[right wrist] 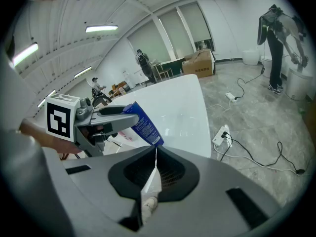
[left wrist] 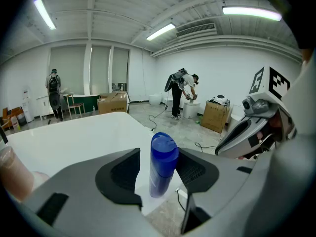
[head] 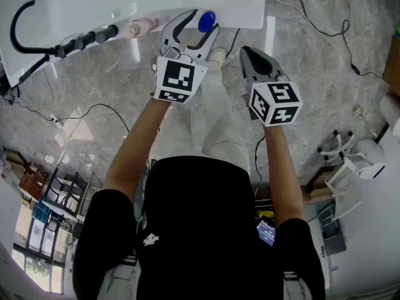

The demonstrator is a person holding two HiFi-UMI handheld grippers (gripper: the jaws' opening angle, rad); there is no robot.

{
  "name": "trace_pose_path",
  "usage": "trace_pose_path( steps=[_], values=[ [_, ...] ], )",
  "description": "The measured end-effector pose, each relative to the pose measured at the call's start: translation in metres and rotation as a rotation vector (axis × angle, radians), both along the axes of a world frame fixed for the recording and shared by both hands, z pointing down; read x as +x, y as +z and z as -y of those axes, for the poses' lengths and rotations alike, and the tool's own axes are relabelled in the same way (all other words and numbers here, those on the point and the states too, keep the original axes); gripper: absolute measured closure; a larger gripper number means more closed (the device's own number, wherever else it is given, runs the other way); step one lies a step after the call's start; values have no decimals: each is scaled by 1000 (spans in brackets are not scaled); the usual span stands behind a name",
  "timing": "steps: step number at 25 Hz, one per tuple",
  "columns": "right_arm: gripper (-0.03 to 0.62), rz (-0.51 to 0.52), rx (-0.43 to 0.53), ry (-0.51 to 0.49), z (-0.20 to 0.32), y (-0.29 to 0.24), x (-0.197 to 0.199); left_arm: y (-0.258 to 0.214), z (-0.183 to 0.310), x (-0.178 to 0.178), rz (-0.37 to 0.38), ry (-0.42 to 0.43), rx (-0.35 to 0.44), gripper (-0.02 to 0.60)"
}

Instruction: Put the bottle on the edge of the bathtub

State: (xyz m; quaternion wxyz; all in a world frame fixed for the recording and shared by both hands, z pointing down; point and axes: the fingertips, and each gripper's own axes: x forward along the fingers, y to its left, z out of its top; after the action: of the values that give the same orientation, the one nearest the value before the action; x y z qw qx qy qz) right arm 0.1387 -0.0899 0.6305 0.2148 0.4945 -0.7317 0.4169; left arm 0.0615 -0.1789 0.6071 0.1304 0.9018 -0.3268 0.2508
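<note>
**A:** Where is the bottle?

**B:** The bottle (left wrist: 163,157) stands upright on the flat rim of the bathtub (head: 125,5), close to the rim's outer edge. It is a slim cylinder of glossy blue plastic with a rounded top.

**A:** Is the left gripper squeezing it?

**B:** No. The left gripper (head: 197,25) has its jaws spread, one on each side of the bottle. The pads are black and finely ribbed. One pad stands clear of the plastic and the other is very near it.

**A:** And the right gripper?

**B:** The right gripper (right wrist: 154,167) is off the bathtub, just beside its rim. Its smooth grey jaws are pressed together, leaving only a thin slit.

**A:** What is the bathtub like?

**B:** It is white, smooth and shiny. A dark, knobbly shower handle (head: 87,39) lies on its rim, with a pale pink cylinder (head: 139,27) beside it. The floor (head: 325,92) beside the bathtub is polished grey stone with marble veining.
</note>
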Motion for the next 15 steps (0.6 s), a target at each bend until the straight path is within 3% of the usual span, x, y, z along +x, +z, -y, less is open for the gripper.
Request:
trace_pose_path(
  steps=[5,15],
  values=[
    [569,-2,4,6,-1,-2,2,-6,0,3,-32,14,-4,331],
    [569,-19,54,20,1,-36,2,-47,-5,4,-63,39,23,334]
  ],
)
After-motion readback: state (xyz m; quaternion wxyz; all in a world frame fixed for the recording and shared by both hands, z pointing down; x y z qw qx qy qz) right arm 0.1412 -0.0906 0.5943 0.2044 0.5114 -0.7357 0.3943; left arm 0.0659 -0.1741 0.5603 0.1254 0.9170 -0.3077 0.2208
